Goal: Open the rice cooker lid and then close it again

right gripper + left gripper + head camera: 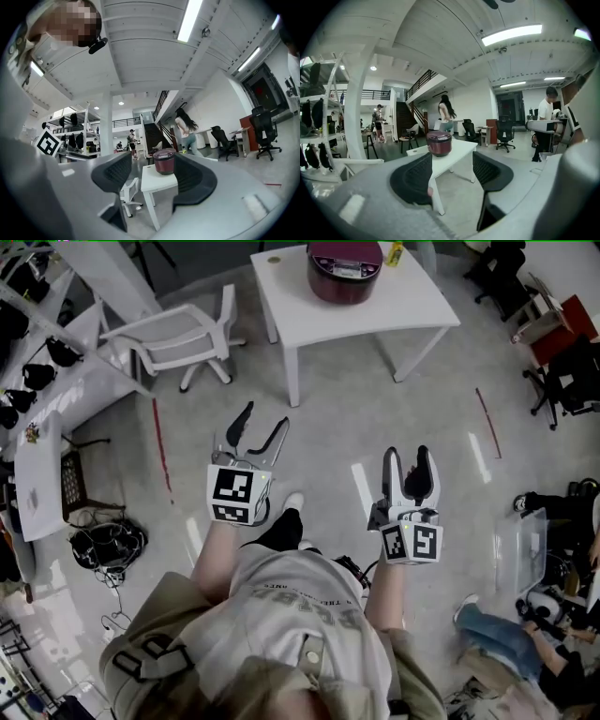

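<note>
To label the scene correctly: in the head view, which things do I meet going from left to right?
White chair → left gripper → cooker → right gripper → clear box.

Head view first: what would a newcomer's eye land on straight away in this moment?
The dark red rice cooker, closed, sits on the white table at the top of the head view, apart from the person. Nearer, the left gripper and right gripper are held out over the floor, jaws apart and empty. A white chair stands left of the table.
</note>
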`<state>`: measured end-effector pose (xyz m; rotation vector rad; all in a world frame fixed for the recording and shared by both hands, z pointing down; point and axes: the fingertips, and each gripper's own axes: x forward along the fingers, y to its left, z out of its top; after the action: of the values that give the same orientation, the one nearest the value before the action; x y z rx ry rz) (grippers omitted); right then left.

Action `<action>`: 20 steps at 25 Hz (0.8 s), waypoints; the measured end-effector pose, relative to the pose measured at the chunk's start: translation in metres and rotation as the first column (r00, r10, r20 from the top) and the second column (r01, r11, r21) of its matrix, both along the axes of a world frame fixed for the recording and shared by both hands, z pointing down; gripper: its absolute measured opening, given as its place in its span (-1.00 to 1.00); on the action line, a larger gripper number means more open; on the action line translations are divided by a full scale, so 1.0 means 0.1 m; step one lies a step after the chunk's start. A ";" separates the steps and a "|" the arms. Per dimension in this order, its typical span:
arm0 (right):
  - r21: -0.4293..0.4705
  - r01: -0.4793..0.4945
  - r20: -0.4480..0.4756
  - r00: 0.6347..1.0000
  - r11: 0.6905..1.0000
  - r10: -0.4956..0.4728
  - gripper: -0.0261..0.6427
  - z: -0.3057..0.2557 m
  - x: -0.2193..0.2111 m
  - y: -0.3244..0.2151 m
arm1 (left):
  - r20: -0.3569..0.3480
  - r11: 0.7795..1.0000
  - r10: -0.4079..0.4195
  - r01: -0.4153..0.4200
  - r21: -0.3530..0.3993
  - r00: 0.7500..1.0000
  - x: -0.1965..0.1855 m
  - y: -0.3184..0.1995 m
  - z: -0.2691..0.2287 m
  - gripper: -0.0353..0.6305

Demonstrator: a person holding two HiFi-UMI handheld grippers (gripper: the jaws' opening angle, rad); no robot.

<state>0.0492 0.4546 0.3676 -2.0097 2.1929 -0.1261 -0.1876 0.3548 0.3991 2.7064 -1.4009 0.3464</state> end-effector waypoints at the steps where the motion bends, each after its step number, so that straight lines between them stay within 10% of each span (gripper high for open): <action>1: 0.001 -0.004 -0.002 1.000 1.000 0.004 -0.16 -0.01 -0.01 -0.10 | -0.001 1.000 0.006 -0.006 0.003 1.000 0.00 -0.11 -0.01 -0.06; 20: -0.015 -0.014 -0.020 1.000 1.000 0.014 -0.16 0.02 0.13 -1.57 | -0.003 0.999 0.043 -0.043 -0.004 0.999 0.21 -1.62 0.05 -0.06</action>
<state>0.0624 0.2974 0.3691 -2.0426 2.1953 -0.1217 -0.1664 0.1928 0.4036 2.7356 -1.3418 0.3485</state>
